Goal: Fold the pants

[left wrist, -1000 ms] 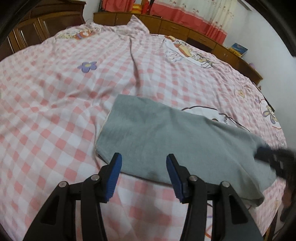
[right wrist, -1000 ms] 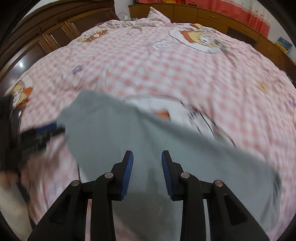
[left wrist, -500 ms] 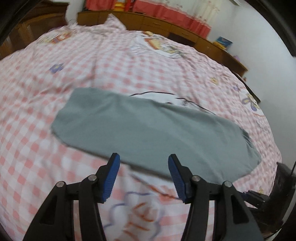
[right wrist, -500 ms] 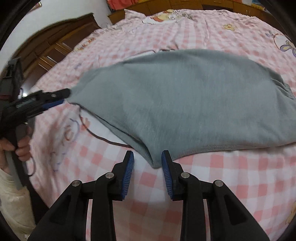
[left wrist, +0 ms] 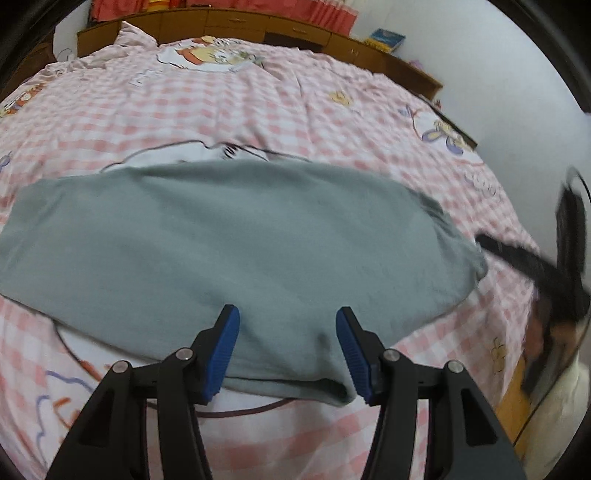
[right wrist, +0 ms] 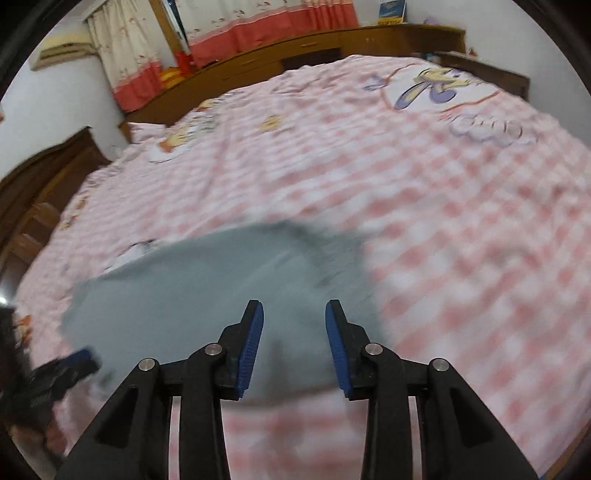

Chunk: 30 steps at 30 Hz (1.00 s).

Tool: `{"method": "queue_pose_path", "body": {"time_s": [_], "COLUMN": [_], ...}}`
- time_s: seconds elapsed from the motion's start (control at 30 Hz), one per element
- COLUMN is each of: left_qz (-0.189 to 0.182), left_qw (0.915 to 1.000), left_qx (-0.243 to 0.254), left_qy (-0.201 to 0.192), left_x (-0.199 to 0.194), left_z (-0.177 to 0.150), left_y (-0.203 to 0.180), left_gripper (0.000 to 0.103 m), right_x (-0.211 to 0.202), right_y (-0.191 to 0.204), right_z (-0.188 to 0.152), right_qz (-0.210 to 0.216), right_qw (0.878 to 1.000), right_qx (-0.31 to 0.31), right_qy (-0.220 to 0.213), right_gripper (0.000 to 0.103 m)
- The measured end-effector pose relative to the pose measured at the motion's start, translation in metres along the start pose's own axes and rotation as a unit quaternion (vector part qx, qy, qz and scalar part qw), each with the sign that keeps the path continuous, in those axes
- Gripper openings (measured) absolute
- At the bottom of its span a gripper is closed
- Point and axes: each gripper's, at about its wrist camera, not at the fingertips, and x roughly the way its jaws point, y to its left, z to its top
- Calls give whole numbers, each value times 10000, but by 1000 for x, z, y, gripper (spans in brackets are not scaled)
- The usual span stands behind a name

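The grey-green pants [left wrist: 236, 247] lie flat in a long folded strip on the pink checked bedsheet [left wrist: 258, 96]. My left gripper [left wrist: 287, 350] is open and empty, its blue pads hovering over the near hem of the pants. My right gripper [right wrist: 294, 345] is open and empty over the pants' right end [right wrist: 207, 291]; that view is blurred by motion. The right gripper also shows as a dark blur in the left wrist view [left wrist: 532, 266], beside the pants' right end. The left gripper shows at the left edge of the right wrist view [right wrist: 62, 373].
The bed fills both views. Wooden cabinets [left wrist: 280, 29] with red and cream curtains [right wrist: 229, 33] run along the far side. A dark wooden headboard [right wrist: 33, 206] stands on the left. The bed's near edge drops off at lower right [left wrist: 517, 398].
Both grippers have swung to the right along the pants. The left now sits over the near hem; the right has turned to the right end. The pants lie unmoved.
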Motion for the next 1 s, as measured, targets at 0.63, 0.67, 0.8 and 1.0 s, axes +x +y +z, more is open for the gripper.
{"method": "queue_pose_path", "body": {"time_s": [0.63,0.67,0.8,1.0], "left_qz": [483,477,396,596], "left_qw": [9955,9951,9951,9948], "left_qx": [796,850,896,771], "left_qy": [161,171,121,-281], "left_x": [13,12,-6,-28], "left_z": [-42,-43,-36,-23], "left_y": [-22,-22,-17,-6], "left_gripper": [56,56,56,57], "right_x": [72,69,35,-15], "right_y": [-45,-44,-37,-8], "right_z": [18,19,14,-5], "right_qz": [-839,-869,-1011,-1205], "right_qw": [9958,9957,9937,9886], "right_qx": [374,322,222,51], "right_qy": [-54,-57,-422,-904], "right_gripper": [24,26,35,35]}}
